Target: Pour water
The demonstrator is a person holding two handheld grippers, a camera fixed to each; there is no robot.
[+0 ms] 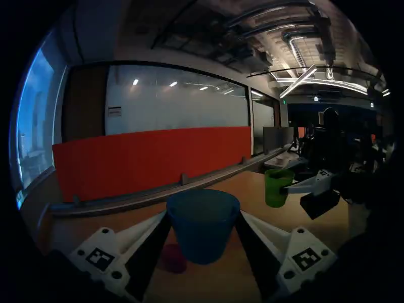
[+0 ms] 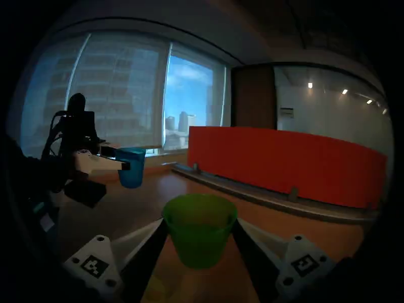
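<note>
The left claw (image 1: 203, 223) is clamped on a blue cup (image 1: 203, 232), one finger pressed to each side of it just below the rim. The cup stands upright and is held clear above the wooden bench (image 1: 237, 283). On the bench below it, a little to the left, lies a small pink thing (image 1: 174, 257), too dim to make out. In the right gripper view, the right claw (image 2: 199, 227) is closed the same way on a green cup (image 2: 199, 235), also upright and held above the bench. Whether either cup has water in it cannot be told. The two cups are well apart. From the left gripper view, the green cup (image 1: 276, 188) is off to the right and farther away, with the right claw's white finger against its side. From the right gripper view, the blue cup (image 2: 131, 167) is off to the left in the left claw (image 2: 126, 164), with a dark sleeve (image 2: 30, 177) behind it. A red partition (image 1: 151, 156) runs along the far edge of the bench, and beyond it a bright window (image 2: 189, 106).
</note>
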